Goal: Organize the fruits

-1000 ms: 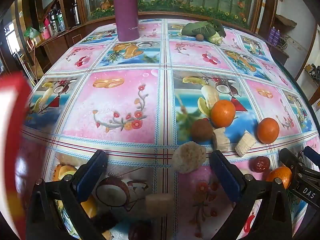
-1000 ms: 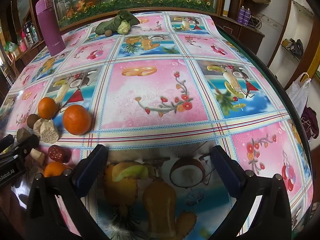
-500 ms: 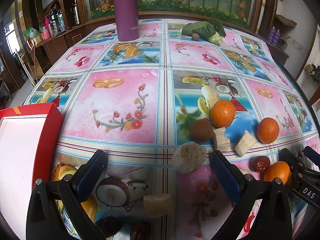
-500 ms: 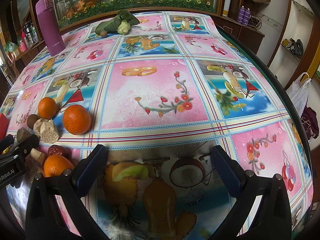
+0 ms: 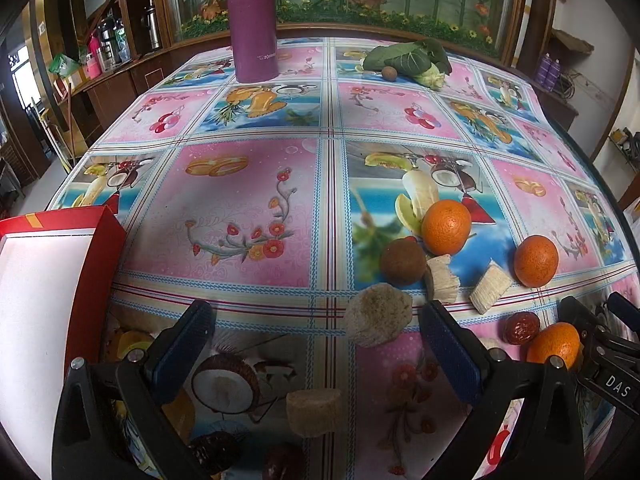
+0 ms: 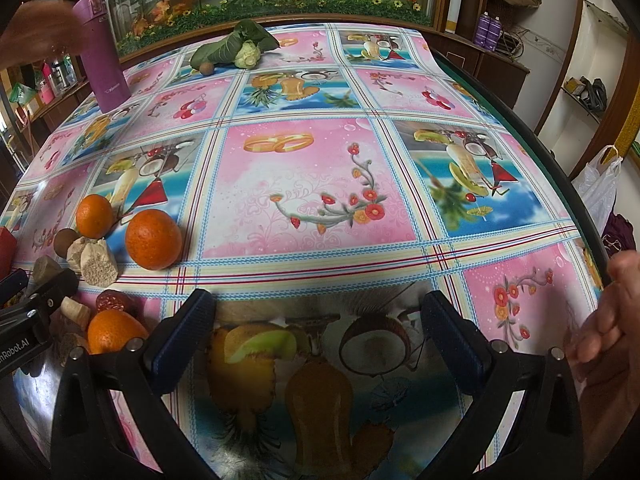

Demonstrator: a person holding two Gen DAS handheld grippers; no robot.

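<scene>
Three oranges lie on the patterned tablecloth: one (image 5: 446,226) beside a brown round fruit (image 5: 402,261), one (image 5: 535,260) further right, one (image 5: 554,345) at the right edge next to a red date (image 5: 520,328). Several pale cut chunks (image 5: 378,314) lie among them. My left gripper (image 5: 316,344) stands open over the cloth, nothing between its fingers. A red box (image 5: 94,276) with a white inside sits at its left. My right gripper (image 6: 318,334) is open over bare cloth; the same fruit pile, with its nearest orange (image 6: 153,239), lies to its left.
A purple flask (image 5: 253,20) stands at the table's far side, with a leafy green vegetable (image 5: 412,60) to its right. A hand (image 6: 608,320) shows at the right edge of the right wrist view. The table's edge (image 6: 532,136) curves along the right.
The red box came in from the left and now rests on the table beside my left gripper. A hand has appeared at the right of the right wrist view. Both grippers stayed still.
</scene>
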